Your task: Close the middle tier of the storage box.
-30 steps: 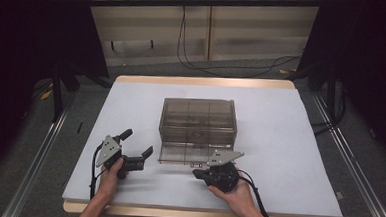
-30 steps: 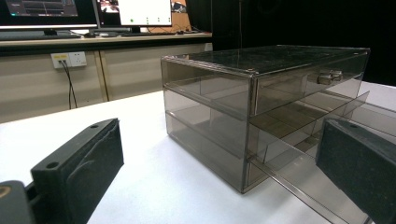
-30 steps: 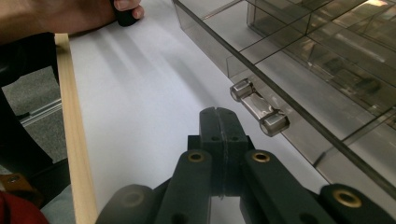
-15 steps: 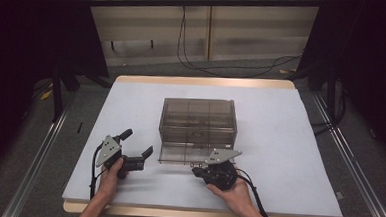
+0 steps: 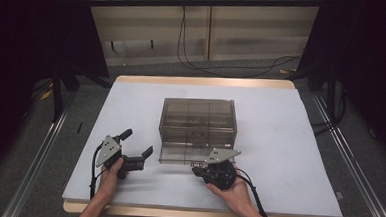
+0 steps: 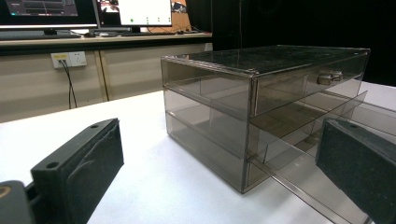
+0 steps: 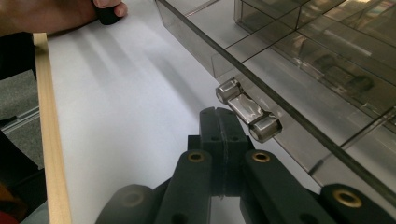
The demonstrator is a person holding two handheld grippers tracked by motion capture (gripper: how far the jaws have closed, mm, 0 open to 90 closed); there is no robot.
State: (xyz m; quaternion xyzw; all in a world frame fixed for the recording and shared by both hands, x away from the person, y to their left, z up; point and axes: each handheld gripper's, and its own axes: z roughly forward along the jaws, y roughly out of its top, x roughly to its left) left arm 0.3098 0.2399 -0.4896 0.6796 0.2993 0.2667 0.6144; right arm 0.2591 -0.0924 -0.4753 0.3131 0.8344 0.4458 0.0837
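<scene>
A smoky, see-through plastic drawer cabinet (image 5: 198,124) stands at the middle of the white-covered table (image 5: 288,158), with bare cover on every side of it and the widest free stretches to its left and right. Its bottom drawer (image 5: 188,156) is pulled partway out toward the person, so the drawer's front edge lies nearer the table's wooden front rim (image 5: 175,212) than the cabinet body does. The right gripper (image 7: 219,116) sits just in front of that drawer with its black jaws pressed flat together, nothing between them; its tip is right beside the small glossy bar handle (image 7: 247,112) on the drawer front, and contact cannot be made out. The left gripper (image 5: 138,149) rests on the cover to the left of the cabinet, apart from it, its jaws spread wide and empty, with their padded faces matt and slightly grainy. The cabinet's walls are thin, flat and sharp-cornered, with partitions showing through.
</scene>
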